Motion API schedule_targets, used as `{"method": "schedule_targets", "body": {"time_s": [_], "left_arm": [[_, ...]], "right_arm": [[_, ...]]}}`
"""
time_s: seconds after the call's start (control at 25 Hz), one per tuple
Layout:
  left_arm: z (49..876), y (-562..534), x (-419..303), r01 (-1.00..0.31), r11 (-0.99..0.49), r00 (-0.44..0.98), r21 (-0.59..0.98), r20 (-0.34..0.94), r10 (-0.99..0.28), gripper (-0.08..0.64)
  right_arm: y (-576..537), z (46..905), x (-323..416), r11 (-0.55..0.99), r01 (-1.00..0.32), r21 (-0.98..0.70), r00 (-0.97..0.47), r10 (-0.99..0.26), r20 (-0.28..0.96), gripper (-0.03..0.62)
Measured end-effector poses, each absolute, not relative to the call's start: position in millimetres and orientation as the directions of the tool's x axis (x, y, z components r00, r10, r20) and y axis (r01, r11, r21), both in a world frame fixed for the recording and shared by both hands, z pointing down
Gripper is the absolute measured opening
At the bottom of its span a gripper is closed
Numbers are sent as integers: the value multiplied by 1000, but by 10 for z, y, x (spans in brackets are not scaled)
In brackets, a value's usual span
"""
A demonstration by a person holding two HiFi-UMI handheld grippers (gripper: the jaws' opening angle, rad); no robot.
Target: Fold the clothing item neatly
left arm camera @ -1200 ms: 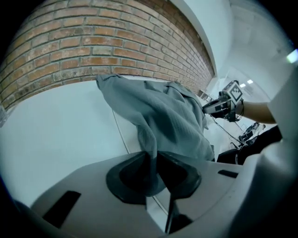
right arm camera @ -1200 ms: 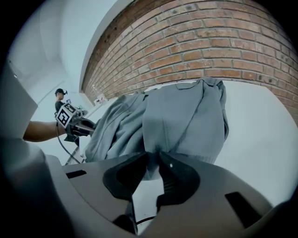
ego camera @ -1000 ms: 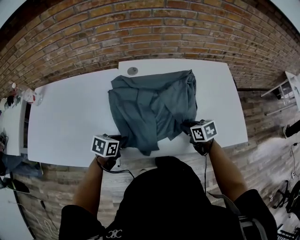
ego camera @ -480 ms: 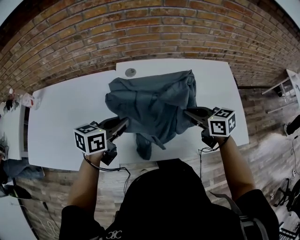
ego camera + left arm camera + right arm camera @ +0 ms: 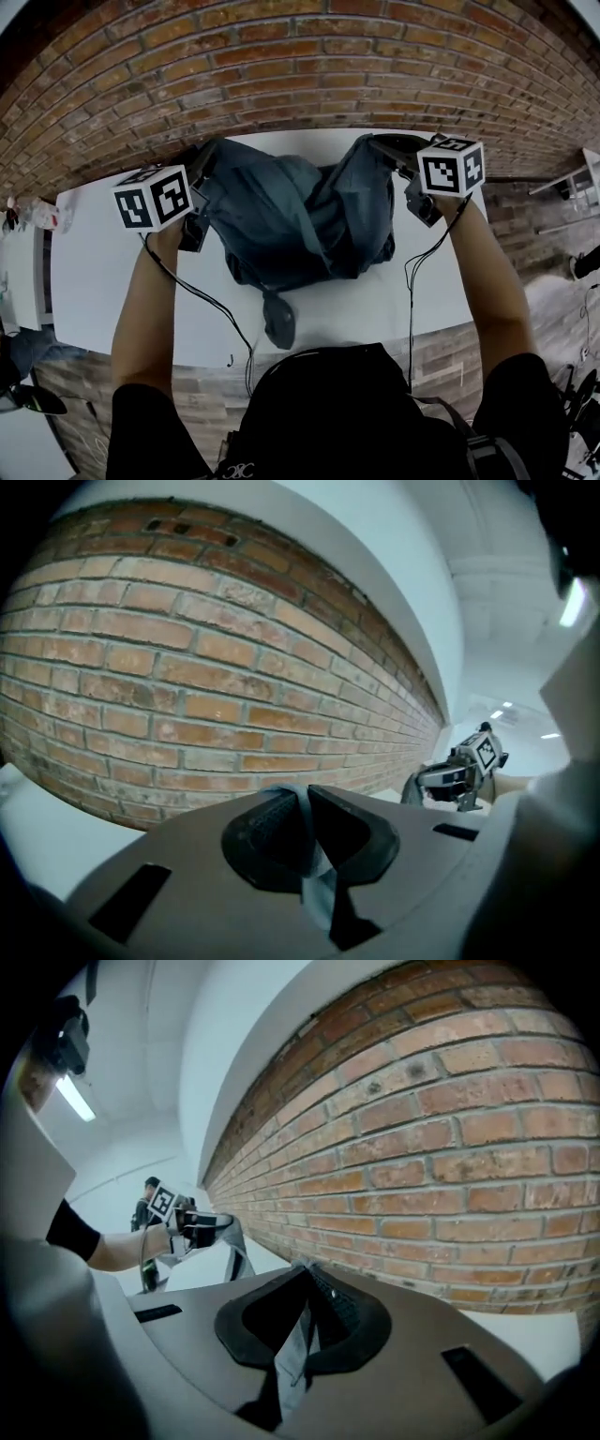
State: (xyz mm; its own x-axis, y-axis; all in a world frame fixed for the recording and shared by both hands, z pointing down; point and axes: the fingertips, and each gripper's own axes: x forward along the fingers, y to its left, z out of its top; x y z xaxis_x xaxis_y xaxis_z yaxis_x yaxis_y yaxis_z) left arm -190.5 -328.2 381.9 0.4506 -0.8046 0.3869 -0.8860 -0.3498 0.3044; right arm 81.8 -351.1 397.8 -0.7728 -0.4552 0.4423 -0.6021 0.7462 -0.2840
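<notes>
- The left gripper is pinching a thin fold of the grey-blue garment. Its jaws are nearly together, with cloth trailing out beneath them.
- The right gripper is gripping the same way, its jaws narrowly closed on a strip of the same cloth.
- The person is holding both grippers raised, roughly level and well apart. The garment's held edge is running from one to the other and sagging in the middle.
- The long axis is therefore lying side to side between the jaws. Neither hand is nearer, since each is holding its own end.
- The bulk is hanging below and between the grippers, bunched. One sleeve is dangling lowest, on the person's side of them.
- Under the grippers the white table is spreading out; whether the hem is touching it I cannot tell. Beyond the jaws the brick wall is rising.
- The coming move is probably depending on both ends travelling together, so the hanging cloth is laying down flat.
</notes>
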Motion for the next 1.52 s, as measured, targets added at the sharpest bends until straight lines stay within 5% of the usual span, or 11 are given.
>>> {"method": "schedule_targets", "body": {"time_s": [0.24,0.4,0.44,0.48,0.6,0.8,1.04,1.32,1.44,1.52], "left_arm": [[4393,-4074,-2467,-975,-127,204,182,511,-835,17],[4928,-4133,-2463,-969,-154,242,195,604,-759,47],[5034,-4105,-2434,-963,-172,264,207,616,-742,118],[5129,-4065,-2408,-958,-190,283,212,628,-725,188],[5302,-3914,-2400,-955,-237,297,181,658,-692,256],[5249,-3515,-2344,-935,-299,351,192,635,-688,256],[5381,-2514,-1611,-835,-446,541,323,630,-557,256],[5938,-1834,-986,-785,-512,579,350,708,-404,218],[6103,-1860,-1001,-815,-494,520,301,756,-398,168],[6138,-1889,-1030,-827,-480,501,293,773,-390,135]], "right_arm": [[-4698,4206,1317,598,-771,-219,-610,-596,522,15],[-4948,4689,1775,507,-846,-165,-491,-623,609,15],[-4942,4798,1847,505,-847,-166,-486,-610,626,40],[-4923,4890,1907,509,-845,-164,-483,-598,639,136],[-4784,4997,2025,539,-831,-133,-483,-584,652,267],[-3676,5084,1486,824,-564,-55,-619,-378,689,267],[-2758,5446,750,970,-244,21,-560,-159,813,263],[-2834,5885,516,978,-202,52,-347,-121,930,172],[-2911,5918,524,972,-215,99,-311,-164,936,23],[-2942,5876,516,968,-244,58,-349,-144,926,21]]}}
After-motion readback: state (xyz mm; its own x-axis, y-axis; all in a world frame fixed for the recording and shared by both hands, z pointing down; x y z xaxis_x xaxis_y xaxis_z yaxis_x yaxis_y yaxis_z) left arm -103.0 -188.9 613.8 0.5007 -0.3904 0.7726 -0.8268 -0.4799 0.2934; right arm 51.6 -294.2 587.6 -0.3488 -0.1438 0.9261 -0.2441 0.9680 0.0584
